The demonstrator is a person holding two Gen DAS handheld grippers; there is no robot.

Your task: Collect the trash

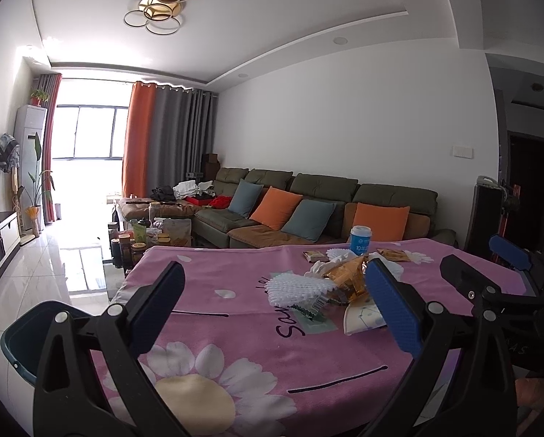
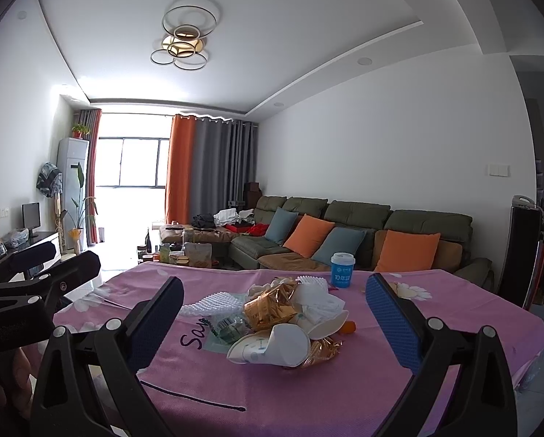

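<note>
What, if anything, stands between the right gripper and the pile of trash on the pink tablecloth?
Nothing visible does. The right gripper is open and empty, its fingers spread either side of the trash pile, with only bare pink tablecloth in front of it. The blue cup stands behind the pile, out of the way.

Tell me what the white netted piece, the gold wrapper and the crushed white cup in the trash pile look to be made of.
White netted piece: looks like soft foam mesh, matte, with an open lattice. Gold wrapper: likely metallised foil or plastic film, shiny, with sharp crinkles. Crushed white cup: probably paper, matte, folded flat rather than cracked.
</note>
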